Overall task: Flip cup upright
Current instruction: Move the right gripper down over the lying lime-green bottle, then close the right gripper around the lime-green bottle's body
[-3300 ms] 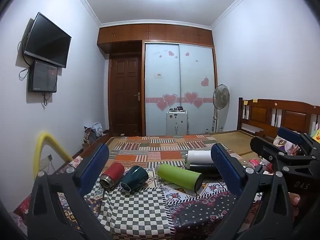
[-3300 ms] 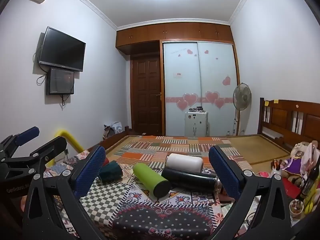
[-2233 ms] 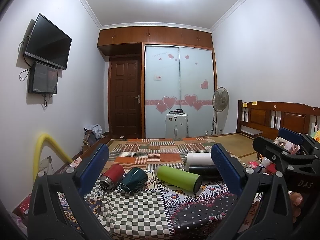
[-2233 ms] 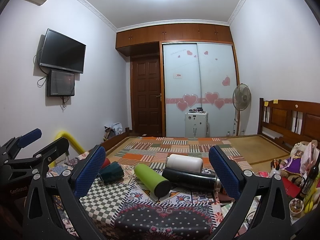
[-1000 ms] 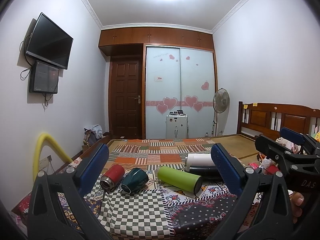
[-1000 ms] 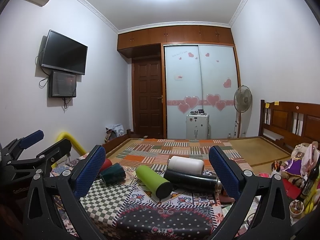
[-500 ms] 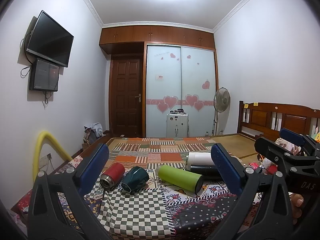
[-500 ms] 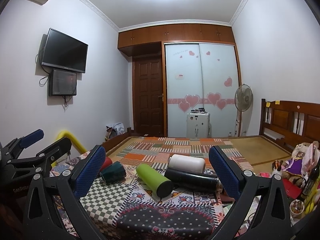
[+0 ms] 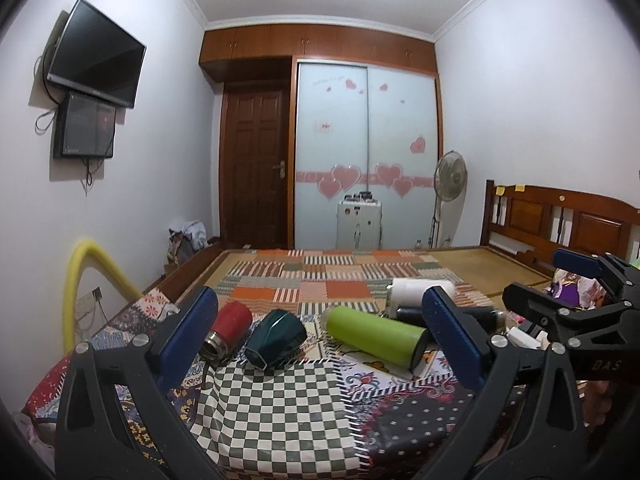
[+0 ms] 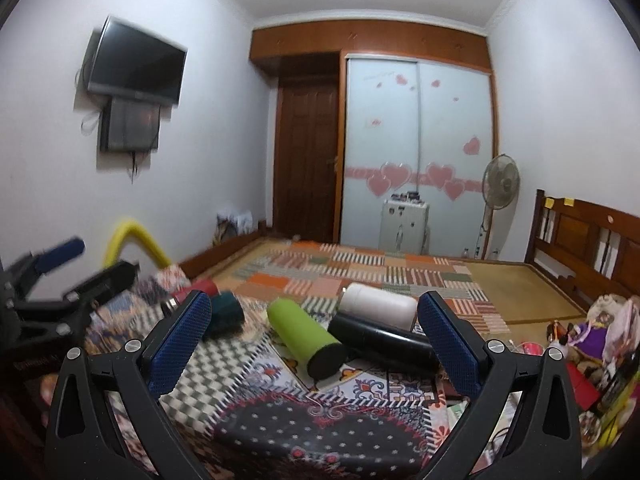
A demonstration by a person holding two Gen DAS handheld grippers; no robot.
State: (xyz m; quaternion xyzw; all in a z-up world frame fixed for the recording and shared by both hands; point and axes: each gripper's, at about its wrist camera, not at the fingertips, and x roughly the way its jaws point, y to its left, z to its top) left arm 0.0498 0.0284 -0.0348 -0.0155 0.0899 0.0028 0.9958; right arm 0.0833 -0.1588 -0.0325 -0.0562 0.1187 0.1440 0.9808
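Several cups lie on their sides on the patchwork cloth: a red one (image 9: 227,329), a dark green one (image 9: 276,338), a lime green one (image 9: 374,334), a white one (image 9: 414,292) and a black one (image 10: 382,342). They also show in the right wrist view: lime green (image 10: 304,334), white (image 10: 378,306), dark green (image 10: 225,316). My left gripper (image 9: 320,344) is open and empty, short of the cups. My right gripper (image 10: 314,344) is open and empty, in front of the lime green and black cups.
The cloth covers a surface (image 9: 272,412) with its near edge just below the grippers. A wooden headboard (image 9: 560,224) and clutter (image 10: 592,332) are at the right. A yellow tube (image 9: 80,280) arches at the left. A fan (image 10: 500,188) and a wardrobe stand at the back.
Both grippers have tilted down and moved a little closer to the cups. The right wrist view has shifted and is blurred at its left side. The cups have not moved.
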